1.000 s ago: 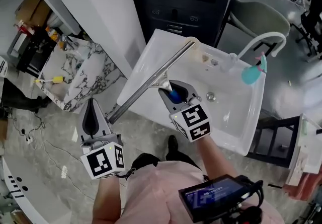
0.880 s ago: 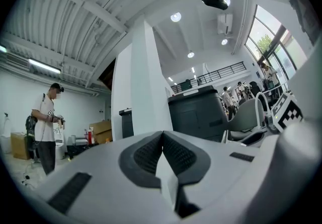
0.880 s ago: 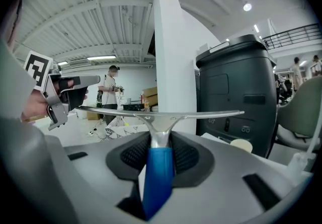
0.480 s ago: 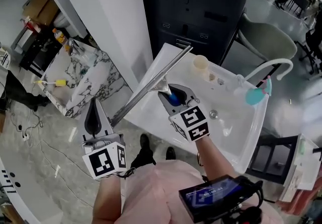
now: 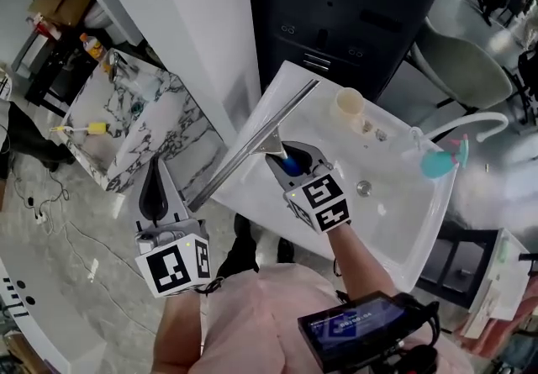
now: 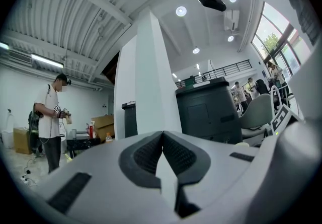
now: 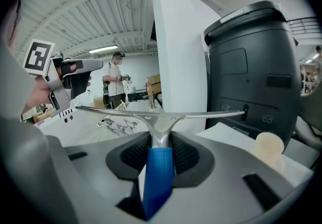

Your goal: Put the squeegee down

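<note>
The squeegee has a blue handle [image 5: 292, 164] and a long metal blade [image 5: 252, 144] that slants from the white sink's [image 5: 395, 225] far left corner out past its left edge. My right gripper [image 5: 288, 155] is shut on the blue handle [image 7: 158, 172] and holds it above the sink's left part. In the right gripper view the blade [image 7: 201, 114] lies level across the jaws. My left gripper [image 5: 155, 194] hangs over the floor left of the sink, below the blade's near end. Its jaws [image 6: 162, 135] are shut with nothing between them.
A pale cup [image 5: 347, 103], a white faucet [image 5: 471, 123] and a teal object [image 5: 439, 164] stand along the sink's far side. A marble-patterned counter [image 5: 143, 124] is at the left, a white pillar [image 5: 202, 19] and a black cabinet [image 5: 353, 2] behind. A person [image 6: 50, 117] stands far off.
The right gripper has carried the squeegee a little left and down; the blade's far tip, earlier by the cup, now lies left of it. The left gripper shifted slightly. Both grips are unchanged.
</note>
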`<state>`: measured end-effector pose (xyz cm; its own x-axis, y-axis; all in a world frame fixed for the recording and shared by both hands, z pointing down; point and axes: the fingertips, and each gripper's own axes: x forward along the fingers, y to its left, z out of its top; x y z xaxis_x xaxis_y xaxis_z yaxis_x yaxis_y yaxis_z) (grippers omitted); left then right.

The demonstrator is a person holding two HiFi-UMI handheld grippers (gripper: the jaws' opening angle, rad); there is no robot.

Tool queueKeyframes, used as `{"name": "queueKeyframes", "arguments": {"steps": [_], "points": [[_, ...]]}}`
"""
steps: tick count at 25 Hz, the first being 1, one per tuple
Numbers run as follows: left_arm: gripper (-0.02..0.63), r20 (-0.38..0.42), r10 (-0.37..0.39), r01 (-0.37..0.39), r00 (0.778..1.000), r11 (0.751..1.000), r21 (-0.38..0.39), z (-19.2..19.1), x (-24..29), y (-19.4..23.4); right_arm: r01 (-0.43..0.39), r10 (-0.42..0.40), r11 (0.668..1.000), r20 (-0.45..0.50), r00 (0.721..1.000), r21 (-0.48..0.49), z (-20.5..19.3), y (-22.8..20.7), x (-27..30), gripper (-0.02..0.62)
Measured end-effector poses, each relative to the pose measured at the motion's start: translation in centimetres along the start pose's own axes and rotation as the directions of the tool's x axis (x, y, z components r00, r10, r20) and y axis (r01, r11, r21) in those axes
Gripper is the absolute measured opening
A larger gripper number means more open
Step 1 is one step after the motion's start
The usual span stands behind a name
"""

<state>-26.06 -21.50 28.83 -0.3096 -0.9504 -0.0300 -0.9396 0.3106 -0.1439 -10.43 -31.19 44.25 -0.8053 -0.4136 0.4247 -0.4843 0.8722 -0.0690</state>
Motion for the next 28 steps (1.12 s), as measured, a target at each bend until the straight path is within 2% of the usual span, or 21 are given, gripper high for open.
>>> {"name": "queueKeyframes", "arguments": {"steps": [18, 28], "points": [[0.009, -0.124, -0.006, 0.006, 0.992, 1.0, -0.004, -5.4, 2.0, 1.0, -0.059, 0.069, 0.996, -0.161, 0.985, 0.065, -7.5, 0.6, 4.1, 0.115], [0.009, -0.188, -0.01, 0.009, 0.982, 1.0, -0.006, -8.2, 2.3, 1.4, -0.093, 0.117, 0.989, -0.233, 0.965, 0.111, -11.2, 1.4, 5.3, 0.115]]}}
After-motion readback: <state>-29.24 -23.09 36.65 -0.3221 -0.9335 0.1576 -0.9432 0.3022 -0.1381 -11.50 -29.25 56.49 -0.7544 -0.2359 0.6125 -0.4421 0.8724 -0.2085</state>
